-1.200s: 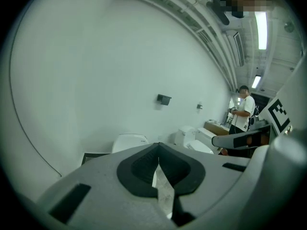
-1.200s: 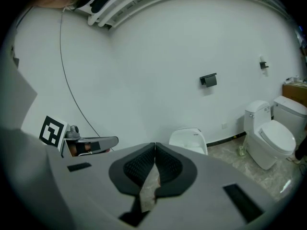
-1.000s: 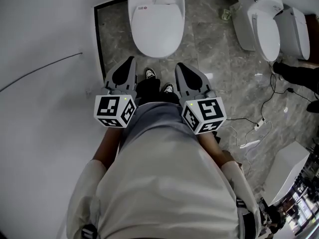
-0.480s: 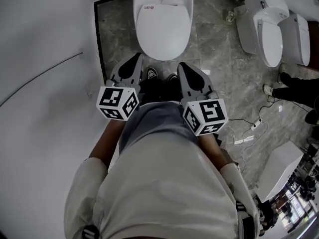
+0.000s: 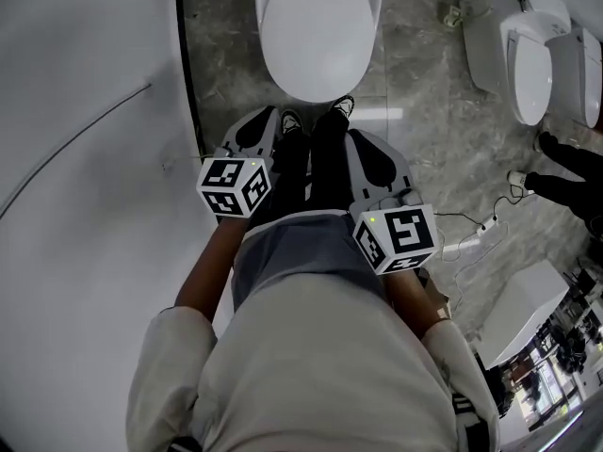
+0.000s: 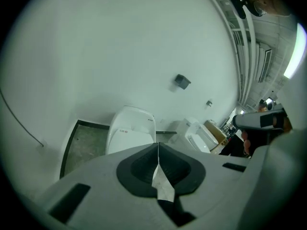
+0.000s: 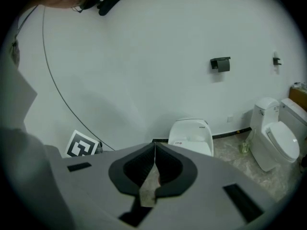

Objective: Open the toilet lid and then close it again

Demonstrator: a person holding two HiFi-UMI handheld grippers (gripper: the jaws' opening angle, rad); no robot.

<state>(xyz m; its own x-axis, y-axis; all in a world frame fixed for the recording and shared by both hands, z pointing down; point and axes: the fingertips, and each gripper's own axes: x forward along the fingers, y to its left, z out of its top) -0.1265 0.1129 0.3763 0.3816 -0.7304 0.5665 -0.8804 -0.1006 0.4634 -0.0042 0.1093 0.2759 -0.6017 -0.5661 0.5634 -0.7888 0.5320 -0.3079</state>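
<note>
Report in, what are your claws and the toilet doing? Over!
Left claw shut, empty. Right claw shut, empty. Toilet lid down, untouched, just ahead. Only the person's shoes stand before it.

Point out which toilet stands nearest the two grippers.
The toilet with the red mark on its closed lid, straight ahead of the left gripper and right gripper. The other two toilets stand off to the right.

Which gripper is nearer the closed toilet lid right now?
Left. The left gripper sits just short of the toilet lid, at its front-left edge; the right gripper hangs farther back, off its front-right. Neither touches it.
</note>
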